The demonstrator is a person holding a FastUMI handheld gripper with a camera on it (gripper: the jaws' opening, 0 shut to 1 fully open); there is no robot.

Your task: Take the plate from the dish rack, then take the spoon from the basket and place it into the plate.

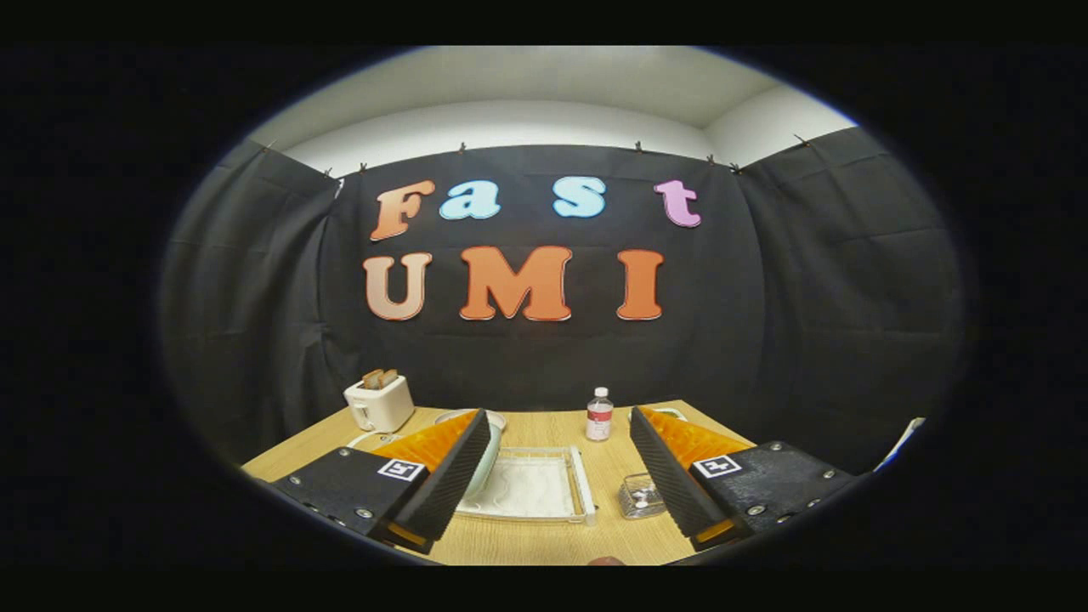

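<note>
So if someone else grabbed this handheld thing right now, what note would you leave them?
Gripper: fingers open, holding nothing, raised above the light wooden table.
Clear plastic dish rack tray: on the table, between and just ahead of the fingers.
Pale round plate: at the rack's left edge, partly behind the left finger.
Small clear basket: beside the right finger; the spoon inside is too small to make out.
Done: nothing yet.
Left: lift the plate out, then put the spoon in it.
</note>
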